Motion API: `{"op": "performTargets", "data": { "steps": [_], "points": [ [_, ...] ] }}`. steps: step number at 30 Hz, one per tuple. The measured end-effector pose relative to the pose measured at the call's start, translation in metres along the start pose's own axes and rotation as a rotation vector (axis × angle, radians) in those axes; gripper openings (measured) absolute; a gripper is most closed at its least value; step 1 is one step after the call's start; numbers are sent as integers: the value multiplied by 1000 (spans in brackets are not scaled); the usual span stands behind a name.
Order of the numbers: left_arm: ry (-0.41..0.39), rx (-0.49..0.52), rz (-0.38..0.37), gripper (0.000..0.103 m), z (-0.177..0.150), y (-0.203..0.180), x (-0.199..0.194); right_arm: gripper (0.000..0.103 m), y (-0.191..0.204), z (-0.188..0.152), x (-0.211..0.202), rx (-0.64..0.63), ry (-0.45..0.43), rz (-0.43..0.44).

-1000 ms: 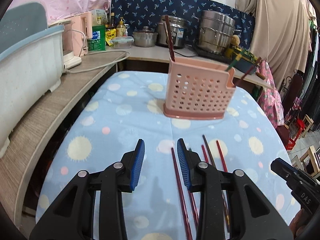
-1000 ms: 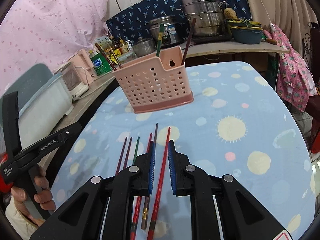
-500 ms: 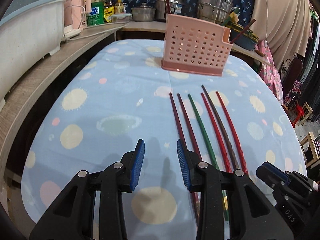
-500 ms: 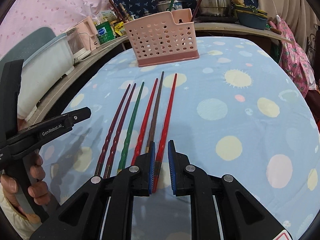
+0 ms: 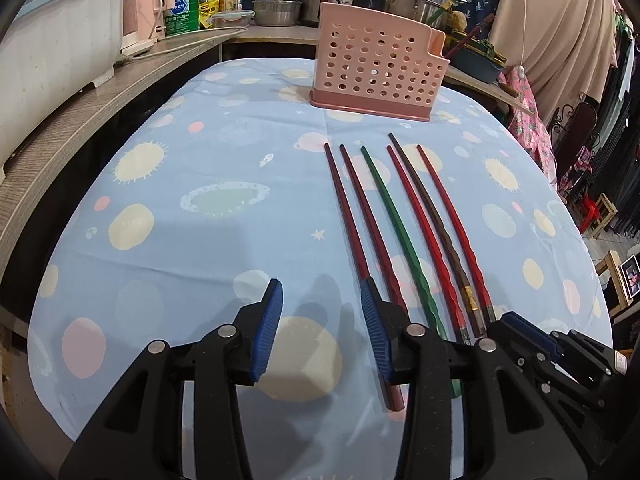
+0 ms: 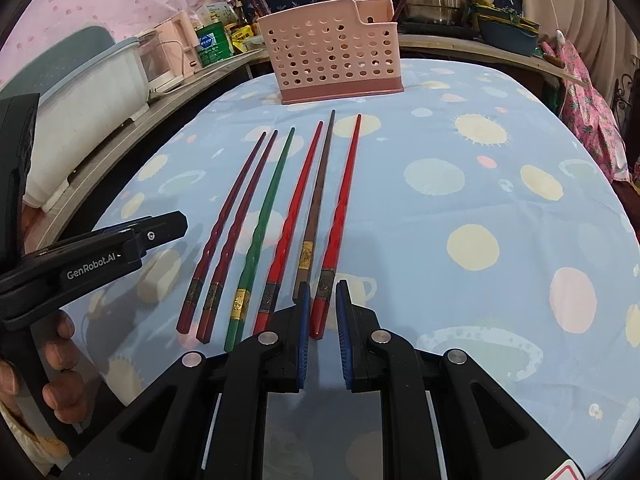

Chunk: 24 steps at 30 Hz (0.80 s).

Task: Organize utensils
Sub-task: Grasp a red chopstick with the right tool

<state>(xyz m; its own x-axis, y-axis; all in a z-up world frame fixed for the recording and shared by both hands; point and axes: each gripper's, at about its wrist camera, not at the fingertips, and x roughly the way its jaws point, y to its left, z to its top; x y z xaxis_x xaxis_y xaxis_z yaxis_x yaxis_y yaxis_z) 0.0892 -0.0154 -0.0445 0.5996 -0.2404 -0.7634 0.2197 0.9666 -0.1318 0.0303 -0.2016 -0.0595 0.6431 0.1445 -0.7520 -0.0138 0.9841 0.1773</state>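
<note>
1. 6 chopsticks lie side by side on my counter [image 6: 480, 184], on its blue cloth with pale spots, tips pointing toward the pink holder [image 6: 334, 50].
2. From my left they run: 2 dark red chopsticks [image 6: 230, 220], 1 green chopstick [image 6: 266, 216], 1 red chopstick [image 6: 294, 210], 1 brown chopstick [image 6: 318, 200], then the outer red chopstick [image 6: 340, 216].
3. The perforated holder stands upright at the far side of the cloth, well beyond the tips, with a few sticks already poking out of its top.
4. My left claw [image 5: 320, 320] is opening; nothing sits between its blue pads, and its right finger lies over the handle end of the leftmost dark red chopstick.
5. My right claw [image 6: 322, 320] stands at a narrow gap, with the handle end of the outer red chopstick between the pads; I cannot tell whether they press on it.
</note>
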Motion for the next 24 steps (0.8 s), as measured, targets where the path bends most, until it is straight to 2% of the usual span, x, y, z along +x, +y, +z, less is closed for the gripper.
{"op": "performTargets", "data": {
  "steps": [1,4,24],
  "points": [
    [1,0,-2,45,-1,0,-1,13,-1,0,0,3,0,-1],
    [-1,4,-5,48,-4,-2,-3,7,-5,-1,-1,12,-3,-9],
    [47,33,-37,50,-23,-13,-3,6,-22,-5,-7,68,-25,-35]
  ]
}}
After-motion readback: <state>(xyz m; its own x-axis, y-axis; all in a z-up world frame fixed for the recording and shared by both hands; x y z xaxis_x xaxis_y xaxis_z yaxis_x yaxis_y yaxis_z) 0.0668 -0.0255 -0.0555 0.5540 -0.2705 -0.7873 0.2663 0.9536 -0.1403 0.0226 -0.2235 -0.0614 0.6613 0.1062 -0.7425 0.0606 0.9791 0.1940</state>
